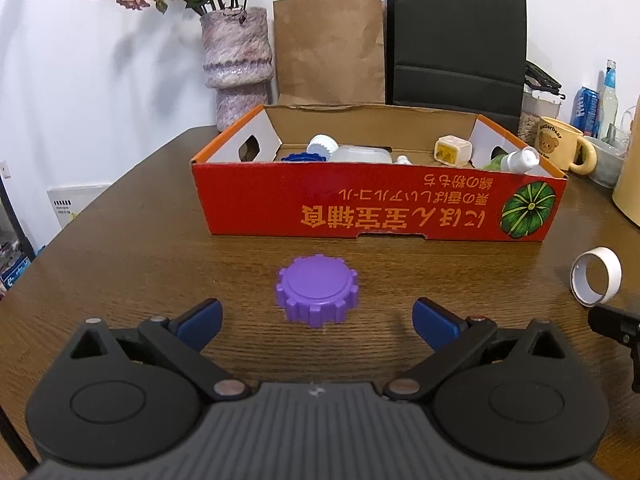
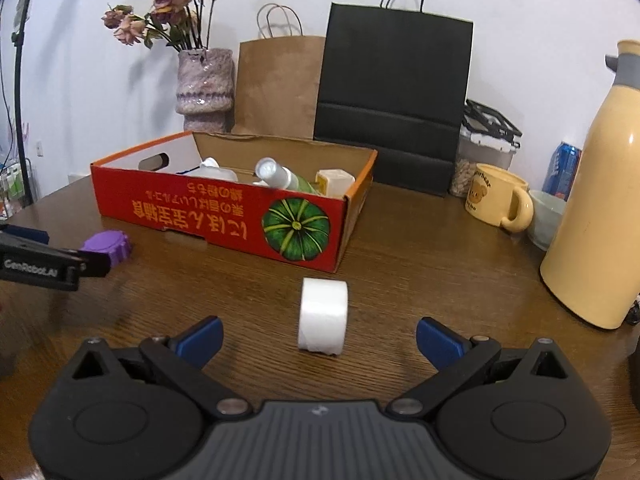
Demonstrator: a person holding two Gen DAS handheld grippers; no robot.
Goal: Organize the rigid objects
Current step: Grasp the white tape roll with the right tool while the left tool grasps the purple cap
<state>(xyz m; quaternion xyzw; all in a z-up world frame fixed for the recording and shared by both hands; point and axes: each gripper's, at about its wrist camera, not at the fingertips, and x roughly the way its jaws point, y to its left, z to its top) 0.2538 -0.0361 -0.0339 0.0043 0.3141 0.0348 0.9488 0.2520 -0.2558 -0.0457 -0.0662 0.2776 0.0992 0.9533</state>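
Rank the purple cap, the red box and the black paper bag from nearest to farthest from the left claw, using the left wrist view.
1. Purple cap: on the table just ahead of the open left claw, centred.
2. Red box: behind the cap, mid-table.
3. Black paper bag: standing behind the box, toward the right, by the wall.

Purple gear-edged cap point(image 1: 317, 295), flat side up, lying on wood table point(image 1: 140, 264), near side of red cardboard box point(image 1: 376, 204), apart from it. White tape roll point(image 2: 323, 317) standing on edge, right of cap, just near of box's right corner. Box open-topped, holding white-capped bottles point(image 1: 518, 160), a clear jug point(image 1: 352, 154), a small yellow-white container point(image 1: 452, 151).
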